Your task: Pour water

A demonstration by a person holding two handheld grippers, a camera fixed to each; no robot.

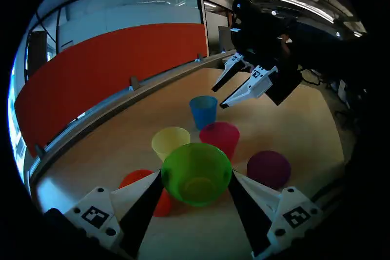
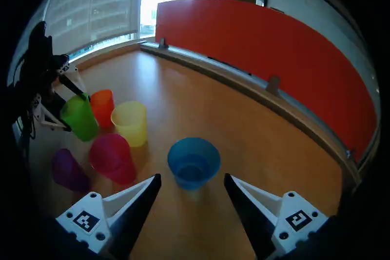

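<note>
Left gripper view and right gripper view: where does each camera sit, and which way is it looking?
Left gripper view: rides the left gripper, looking across the table toward the red partition; its own fingers clamp the green cup, with the right gripper farther off.
Right gripper view: rides the right gripper, looking over the blue cup just ahead of its own open fingers; the left gripper shows at far left.
Shared: green cup, blue cup, table, red partition; the two grippers roughly face each other.

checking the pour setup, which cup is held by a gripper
The green cup, clamped in the left gripper; the orange cup, yellow cup, pink cup, blue cup and purple cup sit on the table.
</note>
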